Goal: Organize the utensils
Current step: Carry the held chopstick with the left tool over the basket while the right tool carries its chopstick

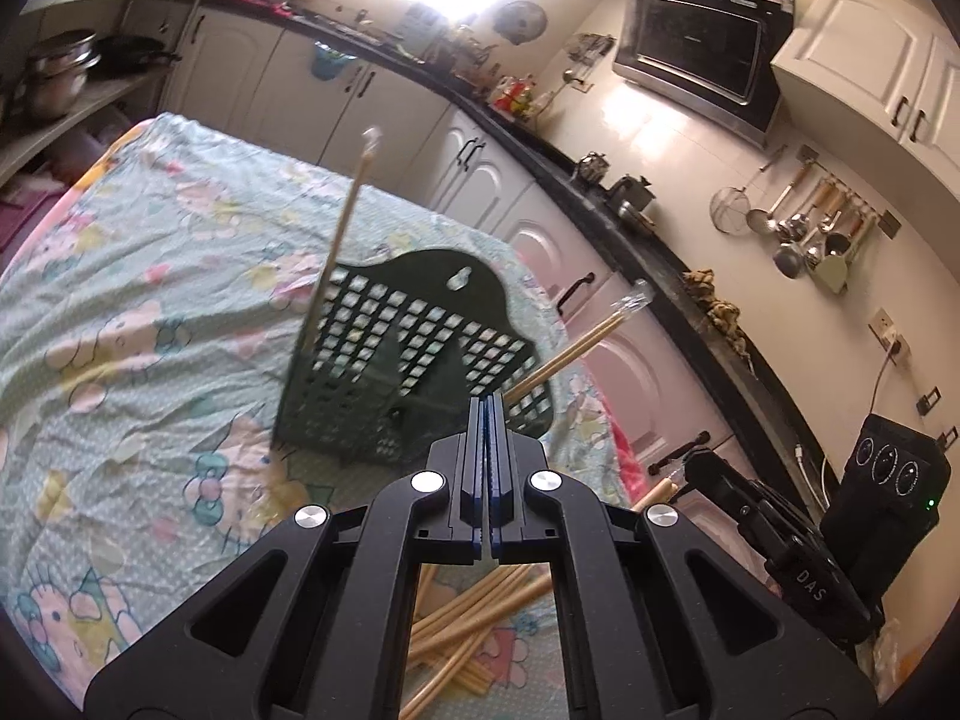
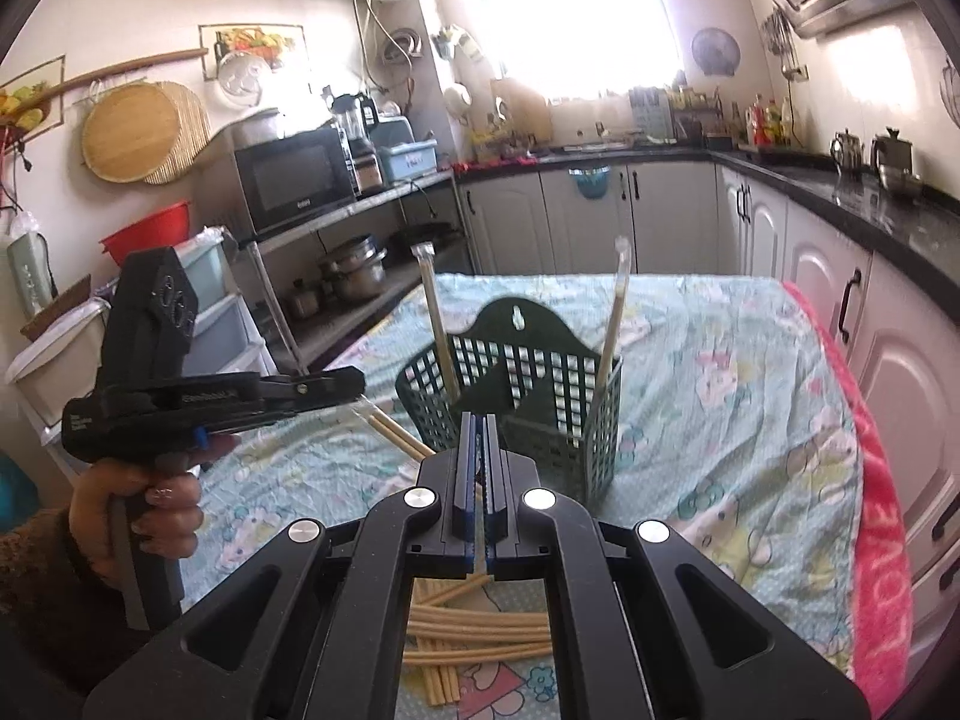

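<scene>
Your right gripper (image 2: 478,468), clamped on a chopstick pair (image 2: 401,437) angled left, sits just before the basket (image 2: 540,420); left gripper (image 1: 487,450) is pinched empty.

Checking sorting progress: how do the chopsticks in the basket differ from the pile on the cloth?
The two pale chopsticks in the dark green plastic lattice basket stand nearly upright, one per side. The loose pale chopstick pile lies flat, crisscrossed, on the floral tablecloth. Same colour, same kind.

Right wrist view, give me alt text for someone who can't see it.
A dark green slotted utensil basket stands on a floral tablecloth with two wrapped chopstick pairs upright inside. More chopsticks lie loose below the shut right hand-held gripper.
</scene>
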A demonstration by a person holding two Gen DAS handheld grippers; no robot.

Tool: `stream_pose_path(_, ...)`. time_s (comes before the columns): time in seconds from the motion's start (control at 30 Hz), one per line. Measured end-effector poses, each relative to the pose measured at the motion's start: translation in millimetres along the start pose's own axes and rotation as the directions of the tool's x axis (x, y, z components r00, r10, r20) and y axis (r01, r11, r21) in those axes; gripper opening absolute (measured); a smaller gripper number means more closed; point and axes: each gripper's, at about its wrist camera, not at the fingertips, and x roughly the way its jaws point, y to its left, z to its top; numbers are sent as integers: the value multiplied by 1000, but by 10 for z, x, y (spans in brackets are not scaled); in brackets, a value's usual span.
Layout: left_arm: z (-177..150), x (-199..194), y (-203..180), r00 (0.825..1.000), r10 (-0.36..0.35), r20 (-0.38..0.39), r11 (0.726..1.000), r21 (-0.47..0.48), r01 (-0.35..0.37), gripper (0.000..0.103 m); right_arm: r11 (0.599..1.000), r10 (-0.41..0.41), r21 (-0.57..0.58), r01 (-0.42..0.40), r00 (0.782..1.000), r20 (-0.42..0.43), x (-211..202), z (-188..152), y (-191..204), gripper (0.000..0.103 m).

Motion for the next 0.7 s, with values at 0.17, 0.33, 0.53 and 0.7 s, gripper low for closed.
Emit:
stream_pose_path(0.17,113,-33,-186,1000,-23,14,999,41,22,0,1000,-9,-19,10,1000,30,-107,116,22,2)
stream_pose_path(0.33,202,-70,-354,999,-45,23,997,69,43,0,1000,-15,-24,16,999,52,-179,208,27,2)
stream_pose_path(0.53,312,-149,-484,997,-62,39,994,94,58,0,999,-14,-38,17,997,82,-274,318,66,2)
stream_pose_path(0.7,429,-282,-584,995,-75,71,991,119,66,0,999,1,-54,5,994,109,-344,408,130,2)
